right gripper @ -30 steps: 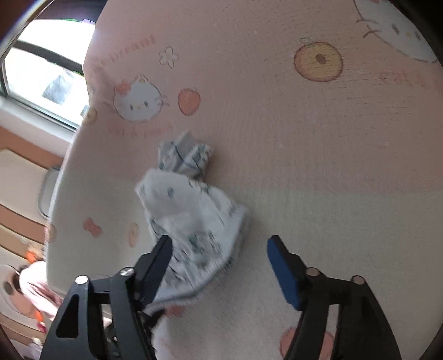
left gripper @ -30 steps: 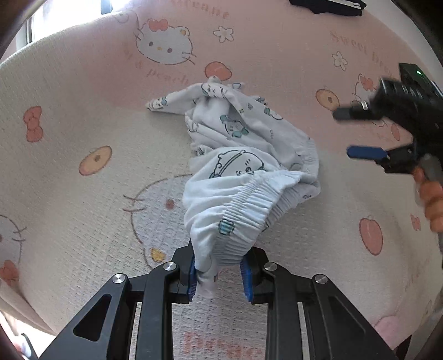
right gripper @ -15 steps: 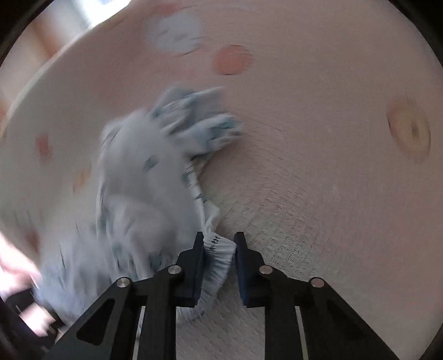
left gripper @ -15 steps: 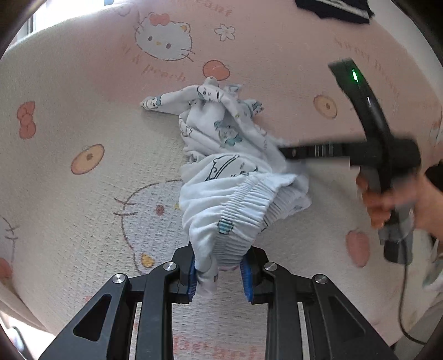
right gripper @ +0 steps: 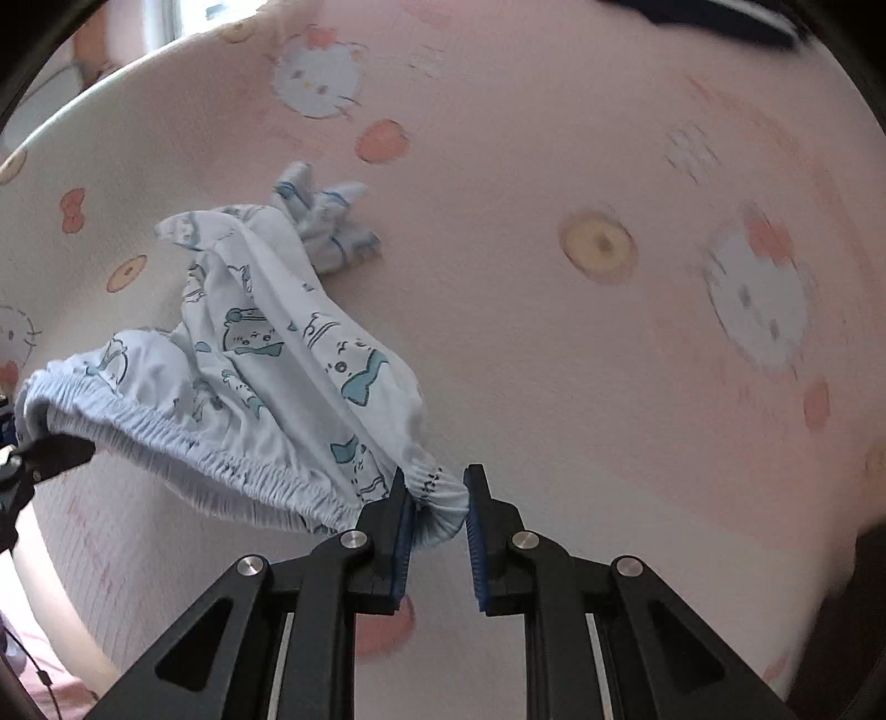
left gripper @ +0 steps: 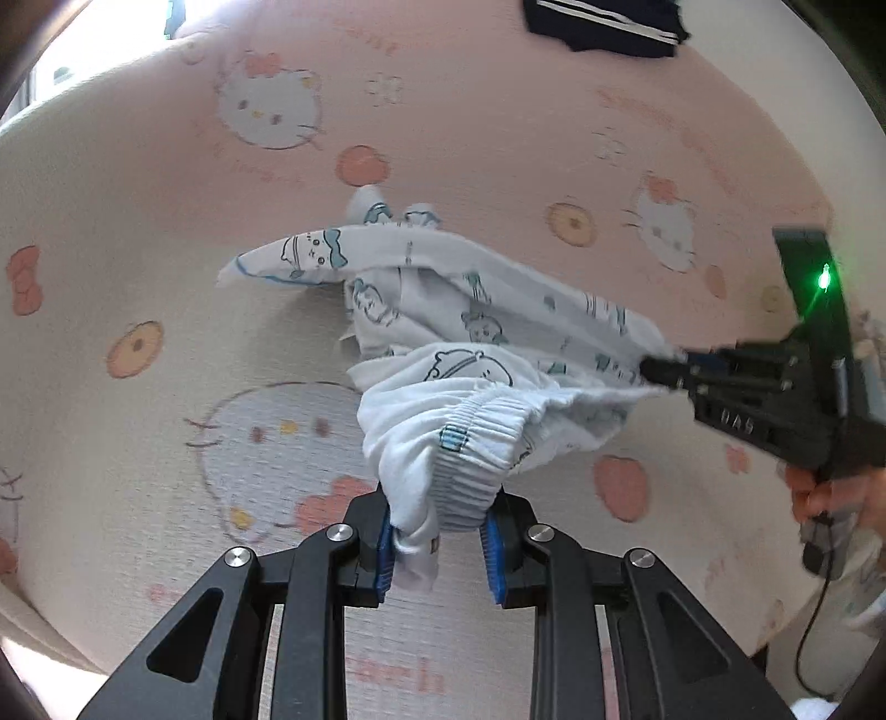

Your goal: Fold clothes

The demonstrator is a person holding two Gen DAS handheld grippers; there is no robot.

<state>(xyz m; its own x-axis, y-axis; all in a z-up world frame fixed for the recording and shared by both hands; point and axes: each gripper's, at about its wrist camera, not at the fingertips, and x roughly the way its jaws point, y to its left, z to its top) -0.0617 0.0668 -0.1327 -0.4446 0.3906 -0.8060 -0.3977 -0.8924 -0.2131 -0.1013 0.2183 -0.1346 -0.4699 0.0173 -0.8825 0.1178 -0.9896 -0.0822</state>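
Small white trousers point(left gripper: 443, 343) with a blue cartoon print and a ribbed elastic waistband hang stretched above the bed. My left gripper point(left gripper: 440, 543) is shut on one end of the waistband. The other end sits bunched between the blue pads of my right gripper point(right gripper: 437, 515), which is shut on it; in the left wrist view that gripper point(left gripper: 659, 374) comes in from the right. In the right wrist view the trousers point(right gripper: 266, 354) sag leftwards, and the leg ends point(right gripper: 326, 221) rest on the sheet.
The bed is covered by a pink and cream cartoon-cat sheet point(left gripper: 166, 277). A dark garment with white stripes point(left gripper: 603, 25) lies at the far edge. A hand point(left gripper: 830, 498) holds the right gripper's handle. A window shows at the upper left.
My right gripper came in open, closed on the waistband and pulled it out to the right. The trousers went from a crumpled heap to a stretched span between both grippers.
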